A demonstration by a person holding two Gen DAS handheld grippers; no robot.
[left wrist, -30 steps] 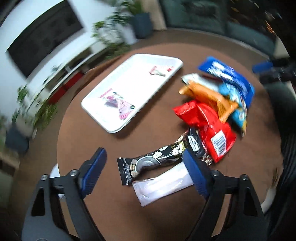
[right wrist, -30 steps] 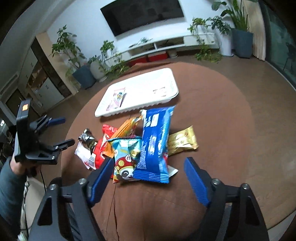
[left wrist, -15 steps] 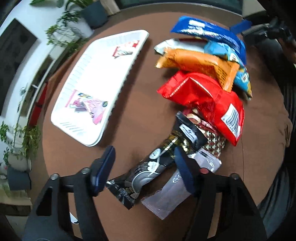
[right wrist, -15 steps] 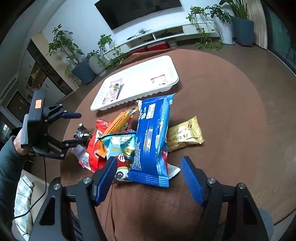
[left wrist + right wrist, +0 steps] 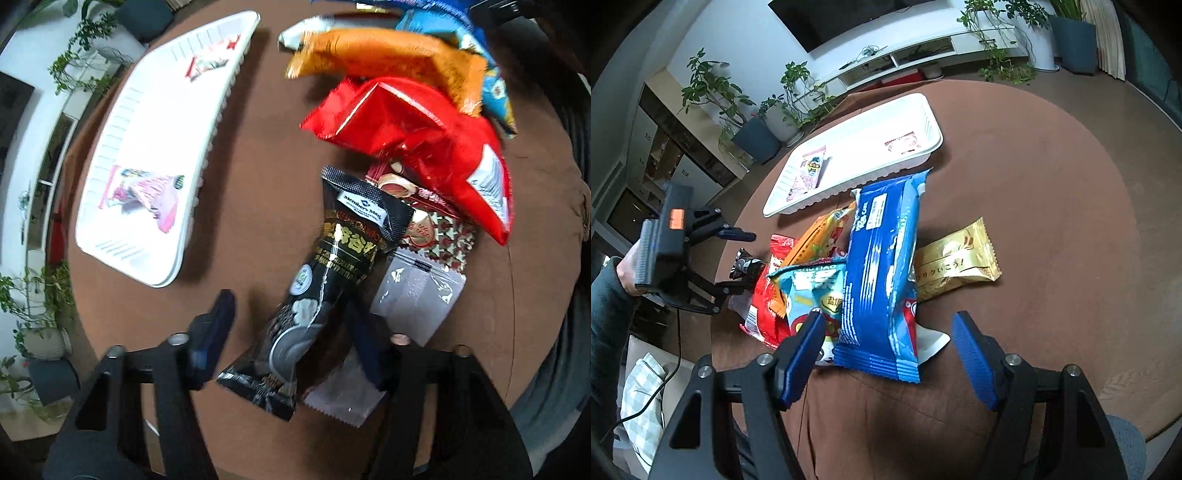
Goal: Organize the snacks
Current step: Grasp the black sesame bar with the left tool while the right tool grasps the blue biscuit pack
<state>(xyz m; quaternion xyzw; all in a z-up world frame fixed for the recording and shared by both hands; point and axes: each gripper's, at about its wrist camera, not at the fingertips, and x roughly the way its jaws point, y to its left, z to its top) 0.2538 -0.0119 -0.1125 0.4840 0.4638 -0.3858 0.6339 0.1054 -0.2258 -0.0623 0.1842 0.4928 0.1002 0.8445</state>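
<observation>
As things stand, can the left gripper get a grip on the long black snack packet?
Probably yes. The left gripper already straddles the black packet's lower end, jaws just closing, with nothing on top there. Its right finger lies over the clear white packet alongside, so it may snag that.

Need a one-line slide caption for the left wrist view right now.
Left gripper, jaws closing, straddles the black snack pack beside the white tray.

Round brown table [image 5: 1052,206] carrying white tray [image 5: 857,173], gold packet [image 5: 956,258], black packet [image 5: 332,280], clear pouch [image 5: 417,295]; other snack bags lying heaped beside them.
</observation>
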